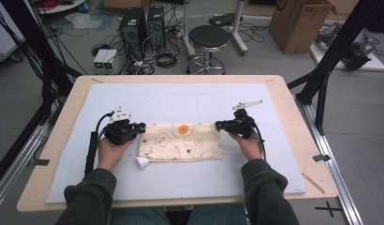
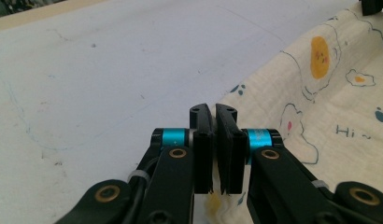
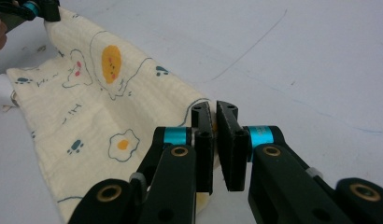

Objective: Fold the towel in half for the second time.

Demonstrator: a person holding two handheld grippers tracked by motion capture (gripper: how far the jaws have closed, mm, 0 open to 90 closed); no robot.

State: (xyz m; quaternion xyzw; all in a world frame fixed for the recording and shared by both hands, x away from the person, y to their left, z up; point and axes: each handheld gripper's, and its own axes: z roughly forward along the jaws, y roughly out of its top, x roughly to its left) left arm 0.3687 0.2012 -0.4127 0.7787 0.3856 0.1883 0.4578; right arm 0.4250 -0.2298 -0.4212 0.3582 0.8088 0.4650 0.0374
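Dark sleeves (image 1: 89, 199) seen nearest, cream printed cloth (image 1: 180, 141) pinched at its far corners, left gripper (image 1: 140, 126) and right gripper (image 1: 219, 124) both clamped on it, cloth stretched over white mat (image 1: 180, 101).

Your right gripper (image 3: 214, 140) pinches the corner of the yellow cloth (image 3: 87, 121), lifting its edge off the white mat (image 3: 297, 60).

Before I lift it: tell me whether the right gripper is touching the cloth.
Touching. In the right gripper view the right gripper is shut on a corner of the cloth.
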